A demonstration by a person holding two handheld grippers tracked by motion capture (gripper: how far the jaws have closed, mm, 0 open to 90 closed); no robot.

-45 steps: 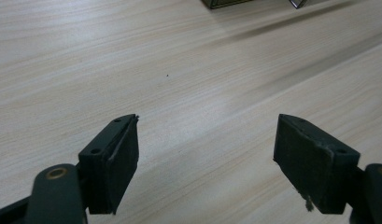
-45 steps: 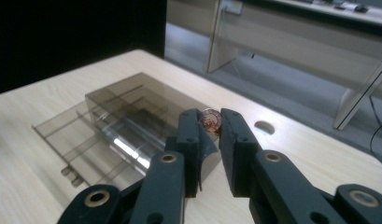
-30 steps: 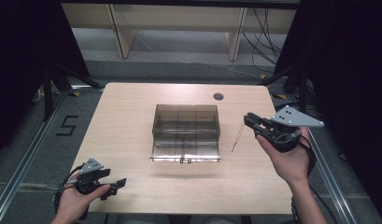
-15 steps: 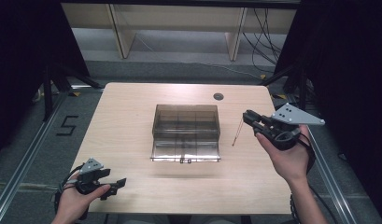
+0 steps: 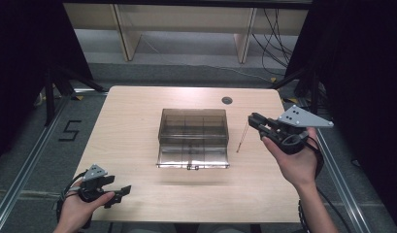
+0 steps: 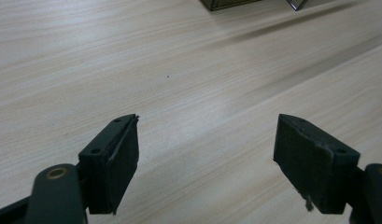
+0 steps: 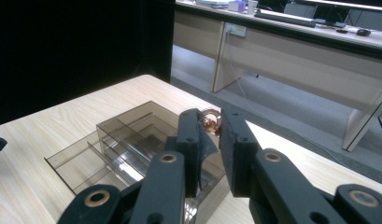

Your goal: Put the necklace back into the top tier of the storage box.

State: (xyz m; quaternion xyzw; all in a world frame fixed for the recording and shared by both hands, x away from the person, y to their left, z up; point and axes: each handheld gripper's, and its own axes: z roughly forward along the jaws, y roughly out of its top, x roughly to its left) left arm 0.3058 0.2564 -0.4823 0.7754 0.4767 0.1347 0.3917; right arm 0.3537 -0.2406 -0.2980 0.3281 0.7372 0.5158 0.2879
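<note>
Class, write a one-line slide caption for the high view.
Two hand-held grippers flank a smoky clear compartment box on a wooden table; the right gripper dangles a thin chain.

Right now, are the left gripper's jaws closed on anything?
No, in the left gripper view the left gripper has its jaws spread wide apart, with just bare wooden table between them.

Floor (image 5: 196, 75): grey, marked with a "5" (image 5: 70, 131) at the left.
Surroundings: black curtains (image 5: 21, 58) are hung at both sides.
Furniture: light wooden desks (image 7: 291, 51) are seen behind.
</note>
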